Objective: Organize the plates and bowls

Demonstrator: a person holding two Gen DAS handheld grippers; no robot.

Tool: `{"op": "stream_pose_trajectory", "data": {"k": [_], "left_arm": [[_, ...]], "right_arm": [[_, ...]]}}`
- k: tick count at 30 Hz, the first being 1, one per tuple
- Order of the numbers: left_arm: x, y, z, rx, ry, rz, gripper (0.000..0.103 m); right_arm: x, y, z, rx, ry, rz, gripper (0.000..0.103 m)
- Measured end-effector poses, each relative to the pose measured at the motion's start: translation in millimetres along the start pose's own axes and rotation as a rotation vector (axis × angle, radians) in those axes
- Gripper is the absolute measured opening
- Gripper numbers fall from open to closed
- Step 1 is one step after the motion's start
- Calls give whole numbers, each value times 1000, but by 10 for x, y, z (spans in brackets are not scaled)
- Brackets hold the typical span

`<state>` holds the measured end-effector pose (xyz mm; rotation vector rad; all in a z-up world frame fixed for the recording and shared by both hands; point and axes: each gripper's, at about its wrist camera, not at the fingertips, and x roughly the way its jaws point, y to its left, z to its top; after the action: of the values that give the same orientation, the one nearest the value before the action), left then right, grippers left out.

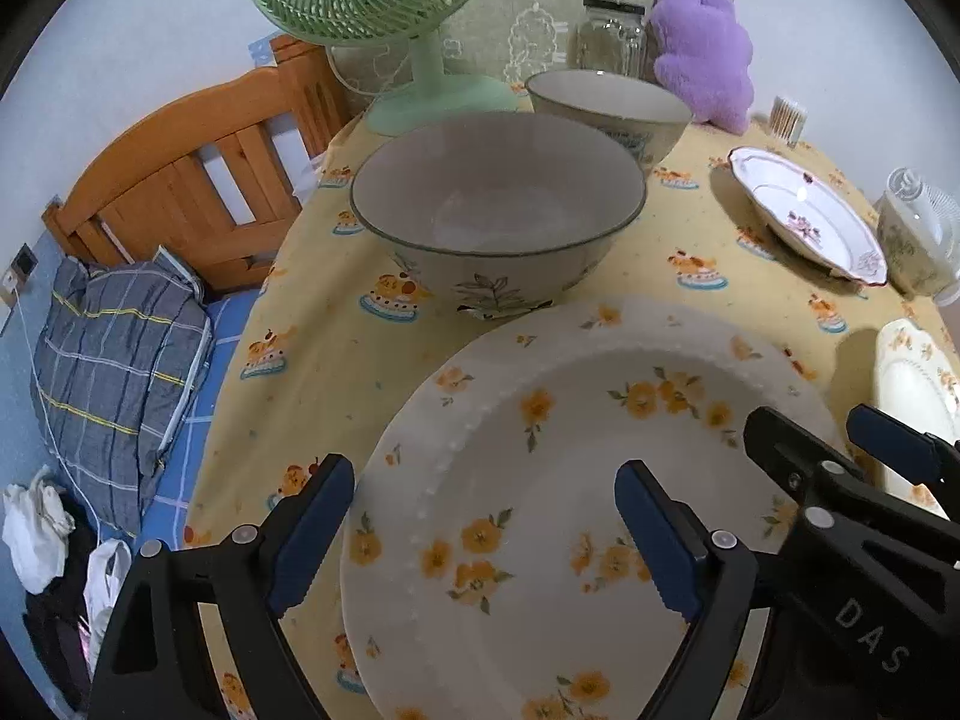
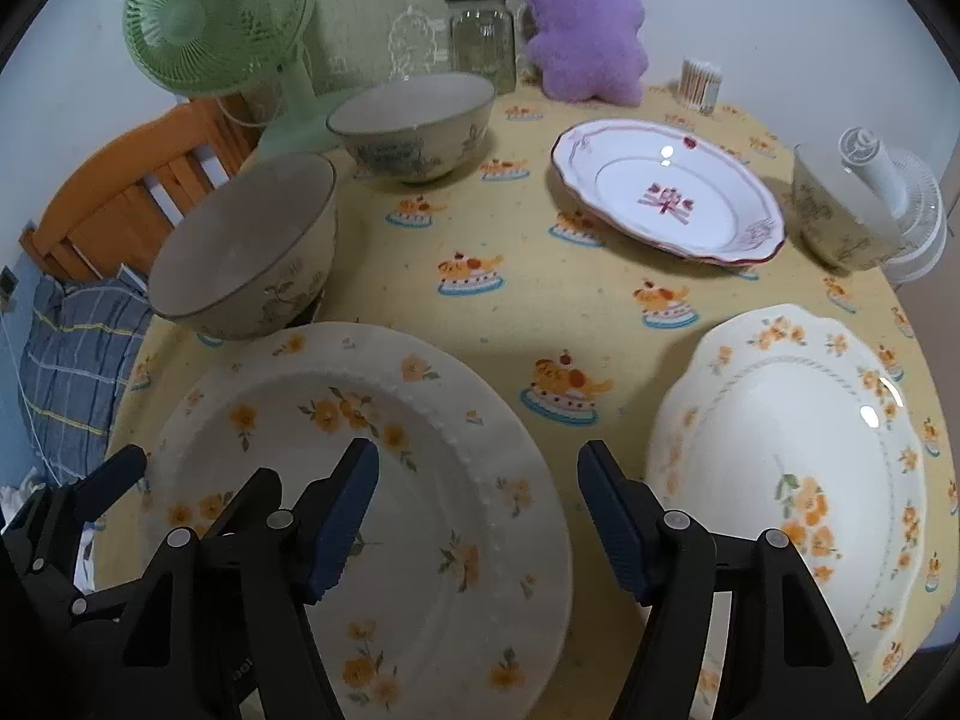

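Note:
A large white plate with orange flowers [image 1: 570,480] [image 2: 372,498] lies at the table's near edge. My left gripper [image 1: 483,531] is open, its fingers astride the plate's left rim. My right gripper [image 2: 477,519] is open, astride the same plate's right rim; it also shows in the left wrist view [image 1: 840,438]. A second flowered plate [image 2: 792,468] lies to the right. A pink-trimmed plate [image 2: 666,189] sits farther back. Two leaf-patterned bowls [image 2: 246,252] [image 2: 414,126] stand at the left and back; a third bowl [image 2: 834,210] is at the right.
The round table has a yellow cloth [image 2: 498,294]. At the back stand a green fan [image 2: 216,18], a glass jar [image 2: 483,39], a purple plush toy [image 2: 585,30] and a cotton swab box [image 2: 699,84]. A small white fan [image 2: 900,198] is at the right. A wooden bed frame [image 1: 180,180] is on the left.

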<state>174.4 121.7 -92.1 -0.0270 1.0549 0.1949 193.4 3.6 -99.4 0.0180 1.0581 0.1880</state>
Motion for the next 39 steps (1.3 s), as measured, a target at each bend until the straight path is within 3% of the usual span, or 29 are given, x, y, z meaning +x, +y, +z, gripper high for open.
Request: {"op": "stream_pose_trajectory", "data": {"k": [6, 20, 39], "left_arm": [[129, 72, -24, -38, 42, -14, 85], [93, 83, -77, -15, 51, -21, 83], [-116, 63, -470, 43, 86, -63, 82]], "right_arm": [[171, 59, 23, -24, 38, -9, 69], [263, 71, 8, -21, 71, -36, 69], [2, -11, -474, 14, 129, -23, 69]]}}
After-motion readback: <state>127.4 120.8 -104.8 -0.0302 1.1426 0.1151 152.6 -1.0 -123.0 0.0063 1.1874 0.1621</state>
